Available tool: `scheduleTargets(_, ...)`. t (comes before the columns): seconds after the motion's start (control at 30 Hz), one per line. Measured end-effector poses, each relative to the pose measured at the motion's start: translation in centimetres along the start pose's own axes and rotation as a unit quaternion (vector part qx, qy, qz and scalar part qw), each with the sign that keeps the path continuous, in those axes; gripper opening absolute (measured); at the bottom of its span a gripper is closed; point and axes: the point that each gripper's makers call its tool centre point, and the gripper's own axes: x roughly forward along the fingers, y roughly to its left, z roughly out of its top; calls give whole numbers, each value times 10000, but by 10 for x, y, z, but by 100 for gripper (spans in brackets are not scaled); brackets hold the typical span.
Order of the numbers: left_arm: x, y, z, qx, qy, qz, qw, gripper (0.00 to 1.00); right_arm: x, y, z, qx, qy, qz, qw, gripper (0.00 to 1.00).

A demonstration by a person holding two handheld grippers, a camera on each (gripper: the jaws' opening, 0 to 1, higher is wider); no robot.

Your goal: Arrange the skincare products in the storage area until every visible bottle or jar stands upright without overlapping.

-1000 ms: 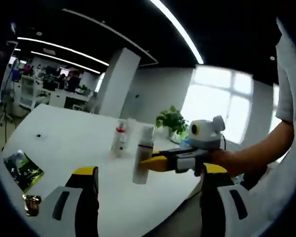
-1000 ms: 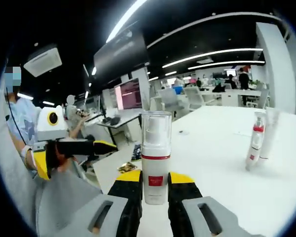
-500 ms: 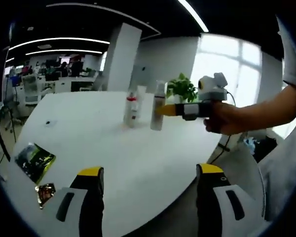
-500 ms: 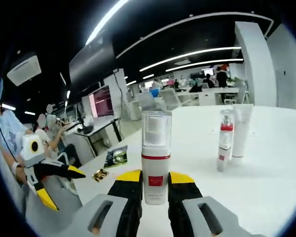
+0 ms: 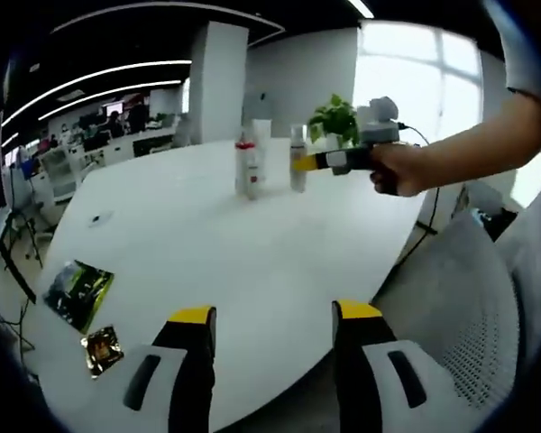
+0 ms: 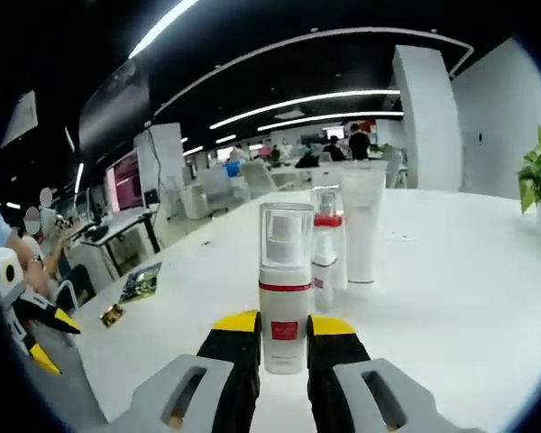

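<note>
A clear-capped white pump bottle (image 6: pixel 286 289) with a red band stands upright between the jaws of my right gripper (image 6: pixel 286 325), which is shut on it. Just behind it on the white table (image 6: pixel 451 307) stand a red-capped slim bottle (image 6: pixel 325 244) and a white tube (image 6: pixel 362 221). In the left gripper view the same pump bottle (image 5: pixel 298 158) sits at the far side, held by the right gripper (image 5: pixel 329 161) beside the red-capped bottle (image 5: pixel 246 167) and the tube (image 5: pixel 261 135). My left gripper (image 5: pixel 275 314) is open and holds nothing, near the table's front edge.
A green packet (image 5: pixel 77 289) and a small gold packet (image 5: pixel 101 338) lie near the table's left edge. A potted plant (image 5: pixel 336 117) stands behind the bottles. A grey mesh chair (image 5: pixel 469 298) is on the right. A person's hand (image 5: pixel 397 167) holds the right gripper.
The right gripper has carried the pump bottle up close to the red-capped bottle and the tube. The left gripper has drawn back and its jaws stand a little narrower.
</note>
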Motion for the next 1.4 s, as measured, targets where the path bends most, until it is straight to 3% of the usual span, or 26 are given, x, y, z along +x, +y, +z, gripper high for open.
scheduleTargets(0.17, 3, 0, -10, 14, 242, -24, 9997, 42, 23, -20, -2, -167, 63, -122, 9998, 11)
scheduleTargets(0.27, 1, 1, -20, 231, 513, -1, 9984, 32, 34, -28, -2, -114, 14, -214, 9997, 11)
scheduleTargets(0.33, 1, -2, -18, 359, 471, -38, 9982, 29, 42, -32, -7, -143, 24, -235, 9996, 11)
scheduleTargets(0.47, 1, -5, -19, 228, 482, -139, 9985, 32, 48, -31, -7, -144, -22, -258, 9996, 11)
scheduleTargets(0.57, 1, -20, -14, -239, 326, -528, 9978, 34, 53, -32, -6, -230, -35, -257, 9994, 11)
scheduleTargets(0.63, 1, -16, -16, -21, 347, -434, 9985, 34, 57, -35, -5, -256, -58, -273, 9993, 11)
scheduleTargets(0.8, 1, -15, -24, 68, 529, -404, 9978, 28, 66, -46, -6, -251, -39, -383, 9989, 11)
scheduleTargets(0.9, 0, -17, -23, -6, 506, -493, 9975, 29, 71, -50, -8, -244, -25, -429, 9988, 11)
scheduleTargets(0.97, -1, -20, -18, -121, 337, -579, 9977, 34, 72, -52, -7, -261, -36, -472, 9985, 11)
scheduleTargets(1.07, -1, -18, -27, -27, 556, -561, 9969, 29, 76, -54, -7, -253, -73, -508, 9984, 11)
scheduleTargets(1.4, -2, -19, -29, -89, 582, -603, 9964, 27, 85, -61, -18, -382, 14, -614, 9974, 11)
